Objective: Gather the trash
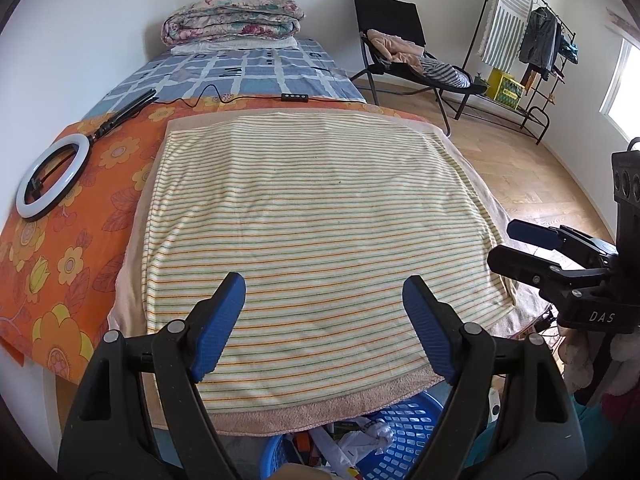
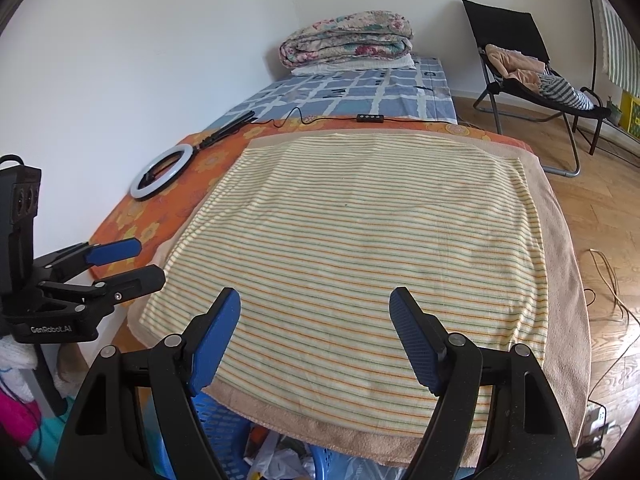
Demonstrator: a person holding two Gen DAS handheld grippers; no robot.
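Half-hidden blue basket under towel

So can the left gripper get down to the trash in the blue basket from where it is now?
Probably yes. The left gripper is open and empty over the striped towel, and the blue basket sits uncovered just below the bed's near edge.

towel on bed, basket below
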